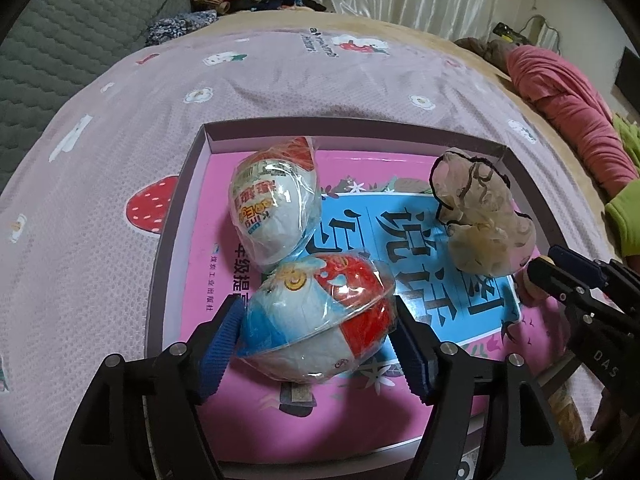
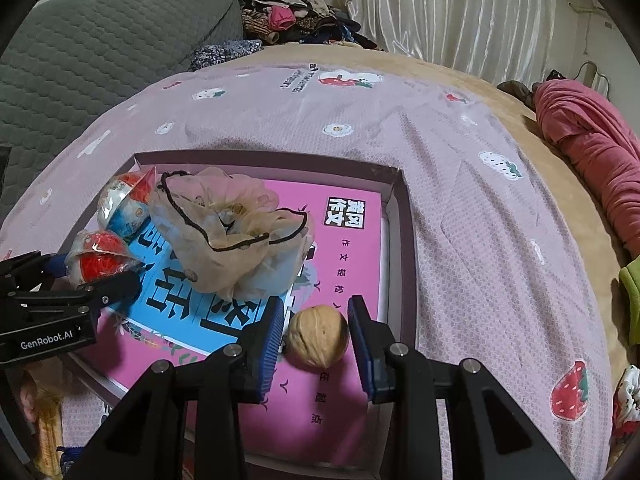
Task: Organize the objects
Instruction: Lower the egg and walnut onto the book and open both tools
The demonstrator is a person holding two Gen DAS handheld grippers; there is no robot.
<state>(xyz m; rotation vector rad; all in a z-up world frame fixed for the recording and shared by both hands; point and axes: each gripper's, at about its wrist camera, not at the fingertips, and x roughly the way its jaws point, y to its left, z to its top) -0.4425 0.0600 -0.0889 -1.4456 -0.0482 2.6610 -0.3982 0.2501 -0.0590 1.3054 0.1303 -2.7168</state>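
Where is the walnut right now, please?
In the right wrist view, the walnut lies on the pink book between the right gripper's open fingers, near the mesh bag.

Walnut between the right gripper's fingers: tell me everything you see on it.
The walnut is whole, tan, round, with a wrinkled shell and a seam running top to bottom. It rests on the pink book cover inside the box, between the right gripper pads. The left pad looks touching or nearly so; a sliver shows at the right pad.

Lilac print bedspread (image 2: 460, 184), grey quilted headboard (image 2: 100, 40), white curtains (image 2: 460, 8).
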